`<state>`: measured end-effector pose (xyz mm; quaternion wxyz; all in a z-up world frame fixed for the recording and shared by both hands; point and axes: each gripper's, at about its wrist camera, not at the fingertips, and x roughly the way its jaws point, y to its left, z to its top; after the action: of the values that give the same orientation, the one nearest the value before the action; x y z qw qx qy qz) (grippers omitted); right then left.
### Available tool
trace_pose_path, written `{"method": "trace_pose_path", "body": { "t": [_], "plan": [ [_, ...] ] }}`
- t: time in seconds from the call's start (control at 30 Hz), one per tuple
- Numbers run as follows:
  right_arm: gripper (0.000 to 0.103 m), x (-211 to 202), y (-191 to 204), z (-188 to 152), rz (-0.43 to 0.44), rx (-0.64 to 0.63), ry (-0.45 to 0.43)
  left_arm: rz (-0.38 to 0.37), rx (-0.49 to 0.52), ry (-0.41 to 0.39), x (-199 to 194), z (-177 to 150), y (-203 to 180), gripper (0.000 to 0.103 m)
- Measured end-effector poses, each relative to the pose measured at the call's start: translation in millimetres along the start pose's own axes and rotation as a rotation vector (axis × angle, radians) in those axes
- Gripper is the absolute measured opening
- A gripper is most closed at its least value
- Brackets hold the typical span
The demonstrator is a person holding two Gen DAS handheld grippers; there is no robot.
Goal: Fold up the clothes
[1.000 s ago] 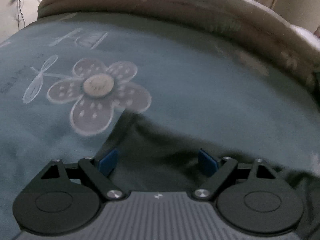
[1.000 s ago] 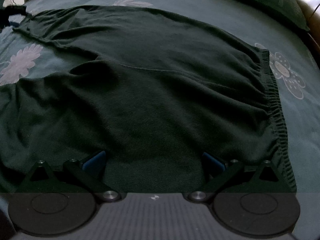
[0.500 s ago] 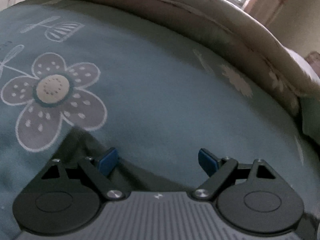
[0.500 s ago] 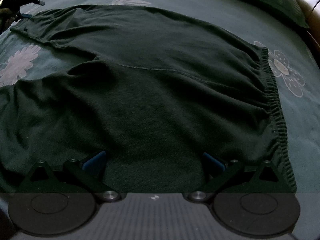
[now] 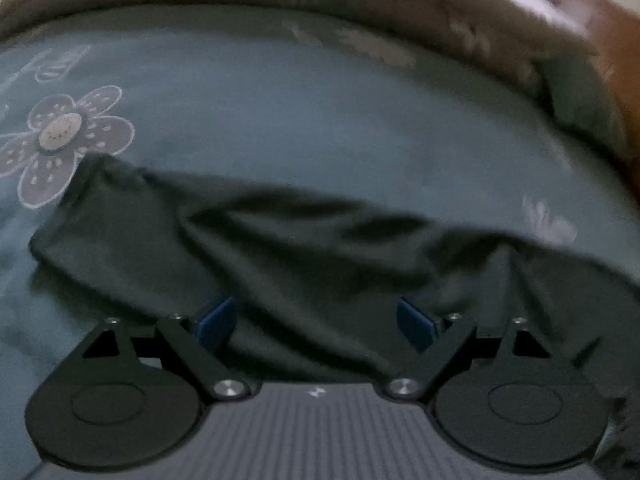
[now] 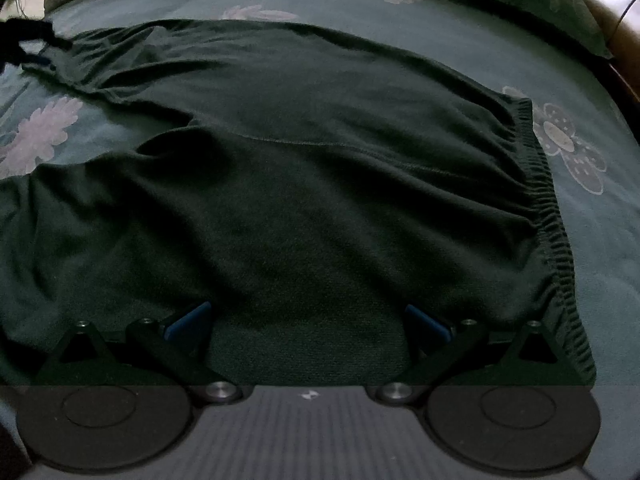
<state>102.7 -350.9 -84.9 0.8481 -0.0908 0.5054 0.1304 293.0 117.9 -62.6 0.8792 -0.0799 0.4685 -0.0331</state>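
trousers (image 6: 304,184) lie spread flat on the bed (image 6: 600,248), unfolded; left gripper (image 5: 316,320) and right gripper (image 6: 308,320) both gape wide, holding nothing.

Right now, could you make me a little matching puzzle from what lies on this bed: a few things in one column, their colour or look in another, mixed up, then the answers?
Things:
1. soft knit trousers
2. bed cover
3. gripper finger pads
4. trouser waistband

Looks:
A. bright blue
B. gathered and ribbed
C. dark green, spread flat
D. grey-blue with printed flowers

Pairs: 1-C, 2-D, 3-A, 4-B
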Motion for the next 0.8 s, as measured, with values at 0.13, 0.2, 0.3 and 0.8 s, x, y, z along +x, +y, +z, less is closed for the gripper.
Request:
{"method": "trace_pose_path", "body": {
  "t": [0.13, 0.2, 0.3, 0.8],
  "plan": [
    [0.103, -1, -1, -4, -0.004, 0.006, -0.027, -0.070, 0.086, -0.055, -33, -8, -38, 0.088],
    [0.103, -2, -1, -6, -0.006, 0.008, -0.036, -0.097, 0.168, -0.062, -46, -15, -61, 0.088],
    [0.103, -9, 0, -6, -0.041, 0.031, -0.032, -0.136, 0.280, -0.024, -53, -30, -94, 0.088],
    [0.103, -46, 30, -43, -0.146, 0.199, -0.047, -0.427, 0.671, 0.080, -99, -140, -172, 0.088]
  ]
}}
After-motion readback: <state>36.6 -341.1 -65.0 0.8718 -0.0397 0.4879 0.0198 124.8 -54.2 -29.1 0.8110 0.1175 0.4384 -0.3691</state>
